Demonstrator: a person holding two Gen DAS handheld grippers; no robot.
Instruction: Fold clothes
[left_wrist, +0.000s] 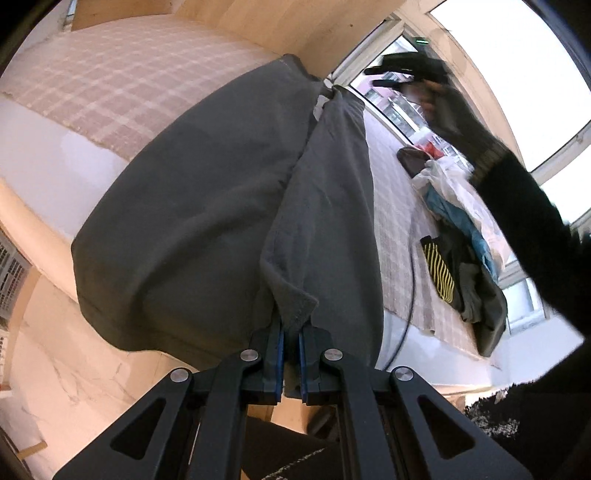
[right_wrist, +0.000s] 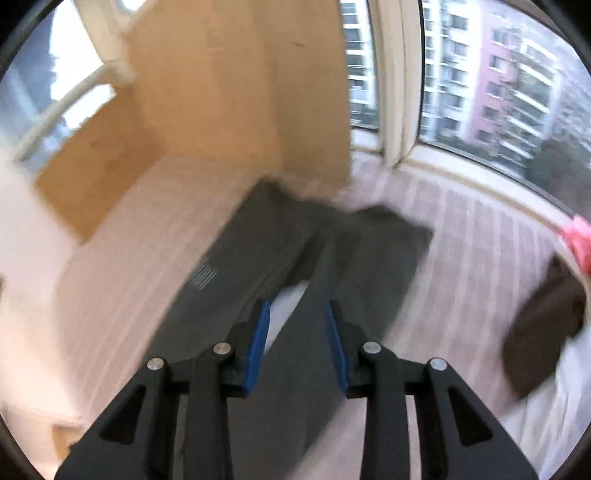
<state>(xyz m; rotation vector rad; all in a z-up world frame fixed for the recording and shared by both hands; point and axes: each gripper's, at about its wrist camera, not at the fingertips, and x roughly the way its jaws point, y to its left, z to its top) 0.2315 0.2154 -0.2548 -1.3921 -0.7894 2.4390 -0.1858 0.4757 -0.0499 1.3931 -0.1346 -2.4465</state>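
the left gripper (left_wrist: 291, 334) has its jaws pinching a hem of the dark grey garment (left_wrist: 207, 206), which spreads ahead over the checked bed cover (left_wrist: 110, 88). only this view shows the clothes pile (left_wrist: 465, 258) to the right. the right gripper (right_wrist: 297, 314) has its jaws spread, gripping nothing, garment lying beyond them.

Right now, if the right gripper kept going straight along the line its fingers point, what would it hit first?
Most likely the dark grey garment spread on the checked cover. The right gripper is open and empty, aimed down at the cloth. The view is blurred, so depth is uncertain.
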